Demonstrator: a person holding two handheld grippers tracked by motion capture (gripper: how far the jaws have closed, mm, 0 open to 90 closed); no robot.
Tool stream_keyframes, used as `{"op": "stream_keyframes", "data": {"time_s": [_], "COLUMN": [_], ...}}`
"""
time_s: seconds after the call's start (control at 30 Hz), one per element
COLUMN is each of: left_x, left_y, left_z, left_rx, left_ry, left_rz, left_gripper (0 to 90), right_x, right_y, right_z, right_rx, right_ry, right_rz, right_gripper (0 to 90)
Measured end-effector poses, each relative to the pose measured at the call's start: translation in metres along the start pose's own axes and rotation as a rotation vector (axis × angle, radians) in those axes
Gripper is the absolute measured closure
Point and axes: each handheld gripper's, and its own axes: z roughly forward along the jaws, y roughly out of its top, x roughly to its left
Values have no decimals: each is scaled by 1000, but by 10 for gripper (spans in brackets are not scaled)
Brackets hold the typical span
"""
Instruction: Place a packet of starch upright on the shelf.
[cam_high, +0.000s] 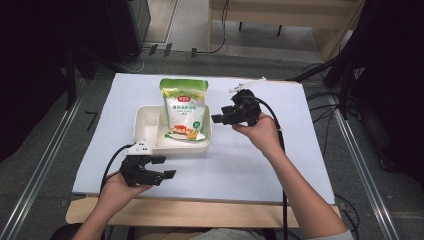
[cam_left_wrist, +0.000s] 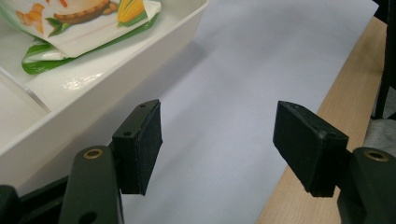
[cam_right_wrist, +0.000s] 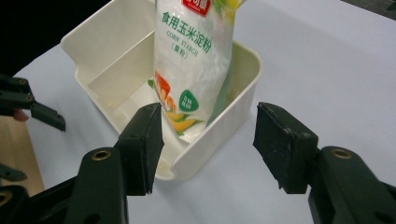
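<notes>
A white and green bag of corn starch lies in the right compartment of a cream two-part tray, its top leaning over the far rim. The bag's lower end shows in the left gripper view, inside the tray. My right gripper hovers just right of the tray, open and empty, jaws pointing at the bag. My left gripper stands open over the white sheet in front of the tray, holding nothing.
A white sheet covers the wooden table, whose front edge is bare. The tray's left compartment holds nothing. Cables trail from both grippers. Metal rails run along both sides of the table.
</notes>
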Motion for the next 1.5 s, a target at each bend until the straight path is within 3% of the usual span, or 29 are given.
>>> {"op": "stream_keyframes", "data": {"time_s": [0.2,0.77,1.07,1.17,1.5], "left_x": [1,1,0,0,-2], "left_y": [0,0,0,0,1], "left_z": [0,0,0,-1,1], "left_rx": [-3,-3,-5,-3,17], "left_ry": [-1,2,-1,2,-2], "left_rz": [-1,-5,0,1,11], "left_gripper": [333,333,334,334,334], "right_x": [4,8,5,3,2], "right_y": [-16,-74,-101,-106,-114], "right_z": [-11,-19,-11,-7,10], "right_rx": [9,9,-12,-4,21], "right_ry": [-22,-4,-8,3,-12], "right_rz": [-7,4,0,20,19], "right_gripper": [403,378,375,374,388]}}
